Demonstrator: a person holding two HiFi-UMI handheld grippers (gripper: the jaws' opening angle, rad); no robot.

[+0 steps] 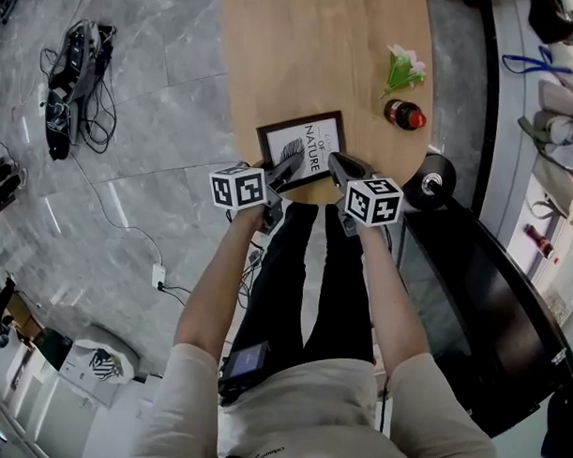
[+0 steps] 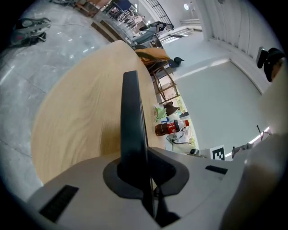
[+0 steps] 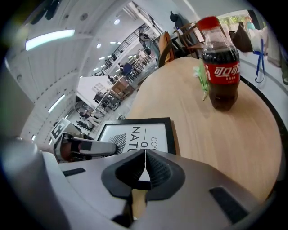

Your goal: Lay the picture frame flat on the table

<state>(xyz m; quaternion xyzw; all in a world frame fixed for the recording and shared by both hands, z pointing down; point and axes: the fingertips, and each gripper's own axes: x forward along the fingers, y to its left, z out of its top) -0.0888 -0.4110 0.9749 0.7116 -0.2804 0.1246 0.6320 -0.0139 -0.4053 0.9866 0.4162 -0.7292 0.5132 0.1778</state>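
Observation:
The black picture frame (image 1: 302, 148) with a white print reads almost face-up near the front edge of the wooden table (image 1: 327, 43). Whether it rests fully on the wood I cannot tell. My left gripper (image 1: 286, 169) is shut on its left border. In the left gripper view that border shows edge-on as a dark strip (image 2: 132, 121) rising out of the jaws of the left gripper (image 2: 140, 176). My right gripper (image 1: 337, 161) hovers at the frame's right front corner, shut with nothing in it. The right gripper (image 3: 145, 155) looks over the frame (image 3: 139, 134) toward the left gripper (image 3: 85, 146).
A cola bottle (image 1: 404, 114) (image 3: 220, 67) stands right of the frame, with a green flower sprig (image 1: 403, 69) behind it. A black chair (image 1: 476, 292) sits at the table's right front. Cables (image 1: 75, 80) lie on the grey floor to the left.

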